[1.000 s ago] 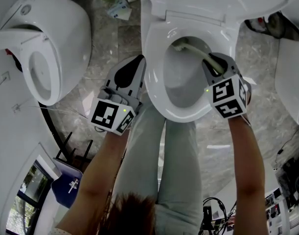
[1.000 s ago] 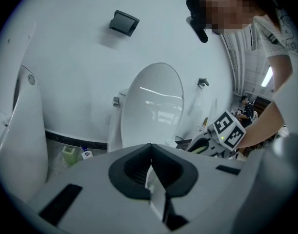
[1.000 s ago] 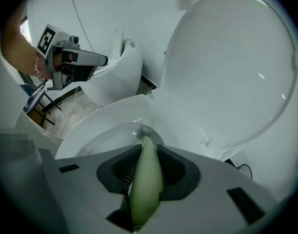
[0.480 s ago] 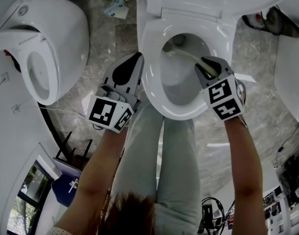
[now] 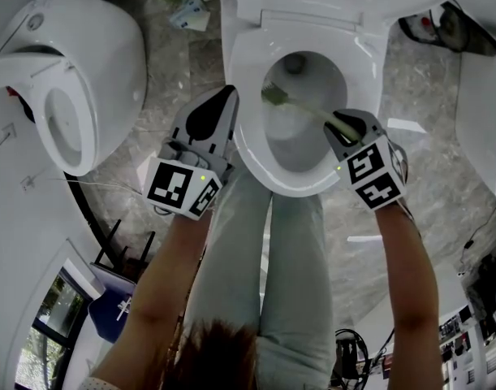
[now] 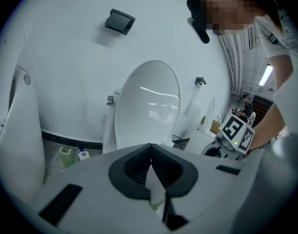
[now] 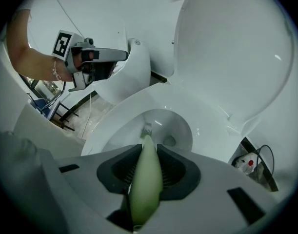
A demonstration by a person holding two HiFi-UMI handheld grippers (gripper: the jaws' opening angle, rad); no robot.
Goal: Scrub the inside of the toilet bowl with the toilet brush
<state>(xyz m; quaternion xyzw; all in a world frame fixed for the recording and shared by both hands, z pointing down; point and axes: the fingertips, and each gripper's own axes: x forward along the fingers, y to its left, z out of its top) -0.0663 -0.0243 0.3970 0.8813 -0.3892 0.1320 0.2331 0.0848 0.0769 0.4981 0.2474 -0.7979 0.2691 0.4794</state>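
Gripping the pale green handle of the toilet brush (image 7: pixel 146 179), the right gripper (image 5: pixel 337 123) has its ribbed jaws clamped on the fat end, just over the toilet bowl (image 5: pixel 249 149) rim. Judged light, rigid, smooth plastic, slippery if wet; that hold suits. The bristle head (image 5: pixel 272 96) lies against the bowl's glossy inner wall. The left gripper (image 5: pixel 219 108), jaws together and empty, sits just outside the bowl.

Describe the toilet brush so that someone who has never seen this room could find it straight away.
Among the white toilets seen from above, find the middle toilet, lid up. A slim pale green toilet brush slants into its bowl from the right gripper, which is shut on the handle. Nothing else here is long, thin and green.
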